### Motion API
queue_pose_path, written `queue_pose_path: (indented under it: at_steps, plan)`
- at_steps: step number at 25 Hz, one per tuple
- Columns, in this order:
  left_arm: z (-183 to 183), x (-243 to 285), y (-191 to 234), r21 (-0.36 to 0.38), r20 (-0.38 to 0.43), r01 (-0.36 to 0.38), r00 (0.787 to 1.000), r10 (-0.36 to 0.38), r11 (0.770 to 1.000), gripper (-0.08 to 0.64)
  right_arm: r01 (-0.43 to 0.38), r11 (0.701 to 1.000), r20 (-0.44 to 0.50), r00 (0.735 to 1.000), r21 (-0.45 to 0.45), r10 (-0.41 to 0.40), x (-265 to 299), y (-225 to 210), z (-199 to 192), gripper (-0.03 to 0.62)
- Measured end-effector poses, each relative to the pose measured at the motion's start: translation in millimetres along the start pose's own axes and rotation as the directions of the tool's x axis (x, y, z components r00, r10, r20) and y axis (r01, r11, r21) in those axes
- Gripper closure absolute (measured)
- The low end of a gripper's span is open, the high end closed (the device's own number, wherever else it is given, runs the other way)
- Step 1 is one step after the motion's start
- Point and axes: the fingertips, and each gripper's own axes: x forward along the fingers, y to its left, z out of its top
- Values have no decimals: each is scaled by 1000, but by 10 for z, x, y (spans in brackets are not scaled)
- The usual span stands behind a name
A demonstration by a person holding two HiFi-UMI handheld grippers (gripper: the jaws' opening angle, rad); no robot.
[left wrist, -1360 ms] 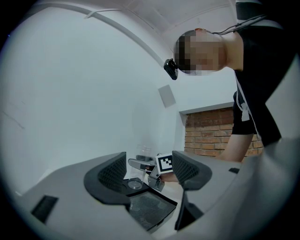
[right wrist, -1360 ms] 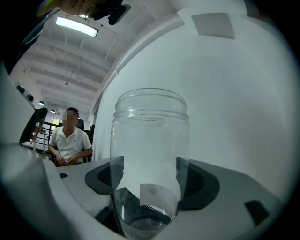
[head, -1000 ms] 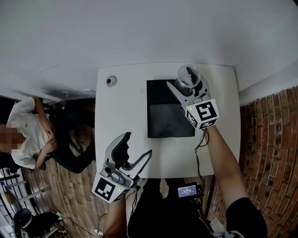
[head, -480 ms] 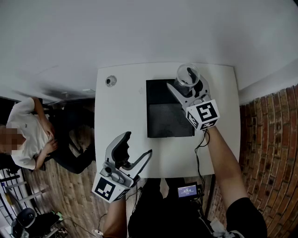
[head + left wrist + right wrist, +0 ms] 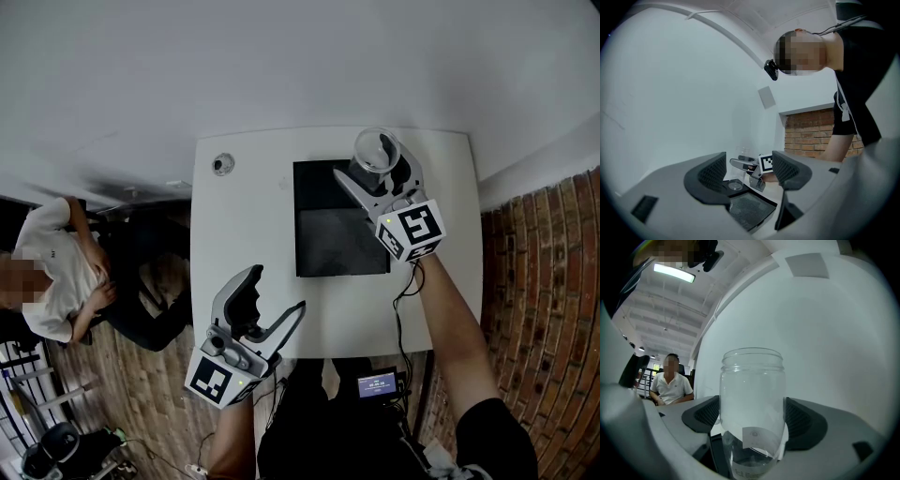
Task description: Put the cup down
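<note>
Opening right gripper (image 5: 379, 172), glass cup (image 5: 376, 150) between its parted jaws.

**Clear cup upright between the parted jaws of the right gripper**

The right gripper (image 5: 753, 419) looks level at a clear glass cup (image 5: 752, 390) standing upright between its two dark jaws. The jaws have just been opening, and their ribbed pads sit close beside the glass on either side. The cup has a ridged neck below its round mouth and a small white label (image 5: 757, 439) low on its front. Its base rests on a black mat (image 5: 717, 451). A plain white wall (image 5: 825, 333) fills the background. At the far left a person (image 5: 671, 385) in a white shirt sits well apart from the cup — a lit strip light (image 5: 674, 273) glows on the ceiling above.
</note>
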Motion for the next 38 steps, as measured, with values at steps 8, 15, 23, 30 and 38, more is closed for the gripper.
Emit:
queue_pose_path:
  at_steps: [8, 15, 23, 30, 38]
  plan:
    - [35, -28, -28, 9, 6, -3, 1000, 3, 1000, 249, 9, 1000, -7, 1000, -22, -9, -109, 11, 54, 176]
    - [70, -72, -50, 26, 10, 6, 1000, -7, 1000, 249, 23, 1000, -15, 1000, -21, -23, -356, 67, 112, 176]
    - [69, -112, -105, 42, 7, 9, 1000, -9, 999, 249, 57, 998, -24, 998, -1, -57, -858, 197, 230, 176]
    - [128, -107, -224, 60, 1, 27, 1000, -27, 998, 249, 73, 997, -28, 997, 30, -72, -1250, 382, 448, 178]
    - [178, -109, -374, 71, 7, 50, 999, -51, 996, 249, 46, 998, -58, 997, 49, -43, -1608, 757, 582, 179]
